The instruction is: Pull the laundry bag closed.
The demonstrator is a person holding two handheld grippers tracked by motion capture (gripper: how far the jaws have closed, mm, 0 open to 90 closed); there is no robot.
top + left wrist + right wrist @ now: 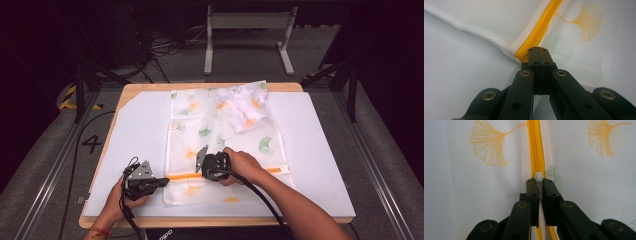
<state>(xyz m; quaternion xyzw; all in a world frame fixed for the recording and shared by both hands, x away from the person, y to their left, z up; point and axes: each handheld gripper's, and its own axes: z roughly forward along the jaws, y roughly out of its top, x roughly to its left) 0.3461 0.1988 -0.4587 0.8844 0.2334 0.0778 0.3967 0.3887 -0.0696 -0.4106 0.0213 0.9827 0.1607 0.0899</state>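
A white mesh bag (225, 137) printed with ginkgo leaves lies flat on the white mat, with an orange zipper (182, 176) running across its near end. At the bag's left edge my left gripper (165, 181) is shut on the zipper's end; in the left gripper view its jaws (539, 50) meet right where the zipper (541, 25) stops. My right gripper (202, 174) sits over the zipper a little to the right, shut on the white zipper pull (538, 177), and the zipper (536, 150) runs straight ahead of its jaws.
A crumpled piece of printed cloth (243, 107) lies on the bag's far right part. The white mat (135, 135) covers a wooden table (150, 87). Beyond it stand a metal frame (247, 30) and floor cables (165, 47).
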